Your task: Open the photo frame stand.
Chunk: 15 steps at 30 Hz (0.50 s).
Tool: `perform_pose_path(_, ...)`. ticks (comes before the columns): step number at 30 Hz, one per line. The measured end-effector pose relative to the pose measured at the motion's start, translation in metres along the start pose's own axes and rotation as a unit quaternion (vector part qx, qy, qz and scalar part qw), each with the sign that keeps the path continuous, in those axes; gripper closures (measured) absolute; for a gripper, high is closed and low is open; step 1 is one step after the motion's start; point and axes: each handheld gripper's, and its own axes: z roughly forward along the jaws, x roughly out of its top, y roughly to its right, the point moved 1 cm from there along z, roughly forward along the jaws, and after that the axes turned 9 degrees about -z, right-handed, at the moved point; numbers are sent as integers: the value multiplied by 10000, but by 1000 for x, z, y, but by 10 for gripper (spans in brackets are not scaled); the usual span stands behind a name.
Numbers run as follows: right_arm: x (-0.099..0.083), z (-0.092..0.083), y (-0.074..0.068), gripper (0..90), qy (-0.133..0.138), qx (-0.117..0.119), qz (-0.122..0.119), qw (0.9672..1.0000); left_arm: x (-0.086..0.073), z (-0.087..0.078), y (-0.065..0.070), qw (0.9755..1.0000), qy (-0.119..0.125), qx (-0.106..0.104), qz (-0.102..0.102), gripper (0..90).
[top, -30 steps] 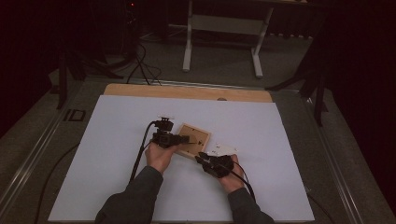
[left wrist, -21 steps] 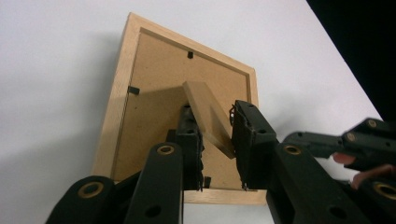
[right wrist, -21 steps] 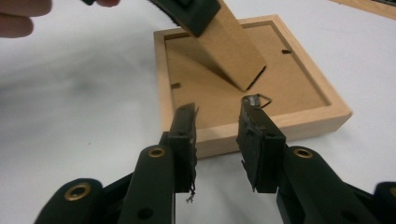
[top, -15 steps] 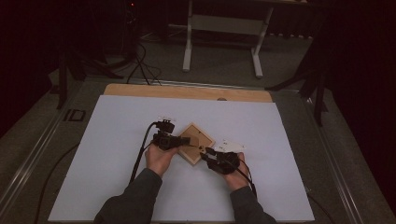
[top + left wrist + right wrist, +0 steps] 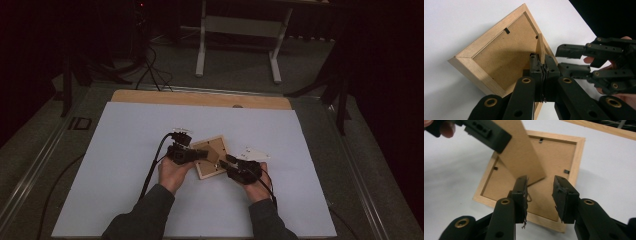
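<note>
A light wooden picture frame (image 5: 214, 150) lies face down on the white table cover, its brown back panel (image 5: 499, 57) up. Its fold-out stand (image 5: 524, 155) is lifted off the back. My left gripper (image 5: 540, 60) has just been closing and is now shut on the edge of that stand. The right gripper (image 5: 540, 192) has just been opening; its jaws stand apart above the back panel, near the stand's lower end, with nothing pressed between them. From above, the left gripper (image 5: 199, 154) reaches over the frame from the left and the right gripper (image 5: 227, 162) from the lower right.
A small white card (image 5: 254, 152) lies just right of the frame. The white cover (image 5: 125, 150) spreads widely on all sides; a wooden board edge (image 5: 200, 98) runs along the back. Cables trail from both grippers toward the near edge.
The frame has turned into a diamond position and shifted slightly nearer. The left jaws have shut on the stand. The right gripper has moved up to the frame's lower right corner.
</note>
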Motion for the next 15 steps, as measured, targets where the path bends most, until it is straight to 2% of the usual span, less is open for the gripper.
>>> perform_pose_path(7, -1, -4, 7, 628, 20, -84, 124, 9999, -1, -4, 2, 9999, -14, 52, 124, 885)
perform_pose_path(15, -2, -7, 11, 582, 51, -79, 245, 9997, 0, -12, 2, 9998, 103, -140, 35, 887)
